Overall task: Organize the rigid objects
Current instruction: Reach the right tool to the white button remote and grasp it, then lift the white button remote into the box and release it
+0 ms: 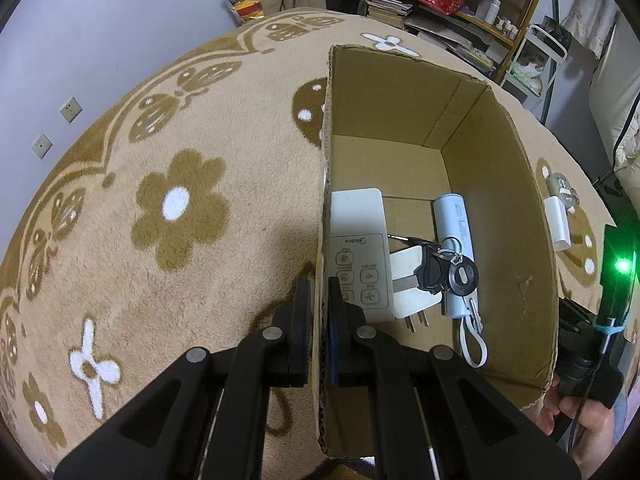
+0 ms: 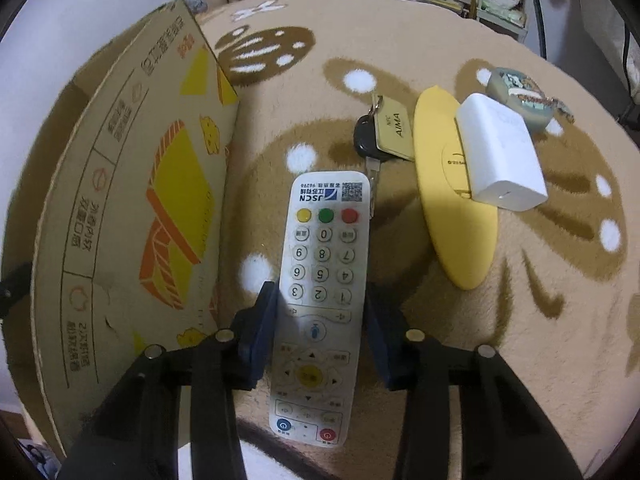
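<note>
The right hand-held gripper (image 2: 320, 320) has its pads against both long sides of the white JSCN remote control (image 2: 322, 292), which lies on the tan flower-patterned blanket (image 2: 520, 340) right beside the printed outer wall of the open brown cardboard box (image 2: 120, 208). A black key with a gold AIMA tag (image 2: 384, 132) touches the remote's far end, and a yellow oval disc (image 2: 456, 216) carrying a white charger block (image 2: 500, 152) sits just to the right, so the only bare blanket is further right. The left hand-held gripper (image 1: 319, 312) is clamped on the box's near wall, and a cluttered shelf (image 1: 480, 12) stands behind.
</note>
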Tool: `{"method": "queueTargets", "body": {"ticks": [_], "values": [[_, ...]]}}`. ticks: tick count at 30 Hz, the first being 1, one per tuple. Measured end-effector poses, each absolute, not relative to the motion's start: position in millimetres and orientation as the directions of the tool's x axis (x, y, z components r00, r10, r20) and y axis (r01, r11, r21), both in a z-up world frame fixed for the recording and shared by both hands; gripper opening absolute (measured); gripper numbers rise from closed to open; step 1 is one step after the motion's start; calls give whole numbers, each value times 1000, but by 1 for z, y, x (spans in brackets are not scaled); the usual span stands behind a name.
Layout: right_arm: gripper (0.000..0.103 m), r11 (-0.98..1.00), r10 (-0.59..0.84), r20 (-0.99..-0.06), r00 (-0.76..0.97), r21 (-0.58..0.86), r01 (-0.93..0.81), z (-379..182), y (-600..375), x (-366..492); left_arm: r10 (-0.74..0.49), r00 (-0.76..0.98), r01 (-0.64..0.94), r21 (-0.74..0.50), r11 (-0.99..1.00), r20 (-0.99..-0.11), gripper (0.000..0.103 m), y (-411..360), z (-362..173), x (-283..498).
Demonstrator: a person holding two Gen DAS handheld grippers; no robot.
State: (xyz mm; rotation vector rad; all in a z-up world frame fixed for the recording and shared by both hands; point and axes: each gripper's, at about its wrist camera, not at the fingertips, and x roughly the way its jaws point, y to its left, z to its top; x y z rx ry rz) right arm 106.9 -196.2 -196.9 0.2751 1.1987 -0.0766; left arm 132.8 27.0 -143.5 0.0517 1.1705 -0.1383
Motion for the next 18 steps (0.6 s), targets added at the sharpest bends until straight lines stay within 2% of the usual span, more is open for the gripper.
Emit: {"method": "queueTargets", "body": {"ticks": [6, 18], "values": [[45, 977, 2, -924, 381, 83, 196, -197, -181, 100, -74, 384, 136, -23, 990, -920, 7, 27, -144, 134], [44, 953, -3, -907, 420, 125, 276, -182, -204, 98, -69, 385, 139, -16, 990, -920, 7, 26, -144, 135]]}}
